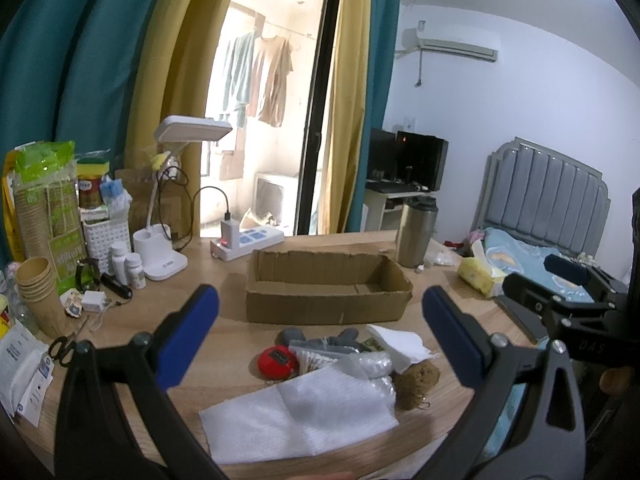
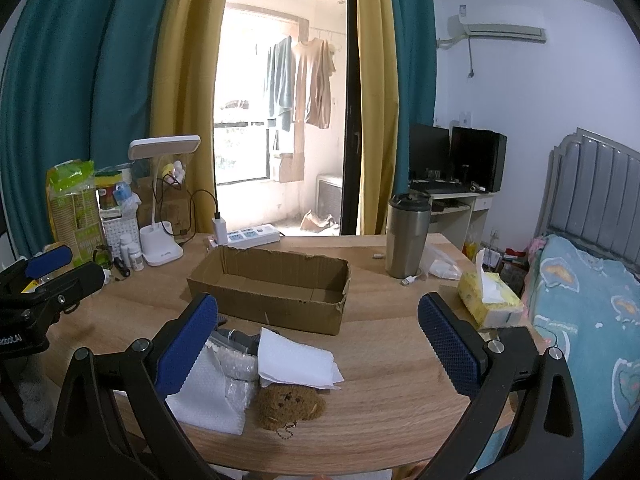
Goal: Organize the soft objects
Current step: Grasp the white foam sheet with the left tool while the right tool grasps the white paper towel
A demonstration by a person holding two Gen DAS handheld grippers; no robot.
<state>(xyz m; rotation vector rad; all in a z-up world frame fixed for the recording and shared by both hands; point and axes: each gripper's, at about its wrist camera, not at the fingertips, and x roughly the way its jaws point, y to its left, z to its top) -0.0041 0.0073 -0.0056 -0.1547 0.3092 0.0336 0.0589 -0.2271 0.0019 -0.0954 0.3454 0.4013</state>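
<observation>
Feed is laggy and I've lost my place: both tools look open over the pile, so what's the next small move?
Probably lower the right tool onto the brown bear plush. It lies at the pile's near right edge, mostly clear of the white paper behind it, and both tools are open and holding nothing. The cardboard box just beyond the pile sits empty, ready to take it.
</observation>
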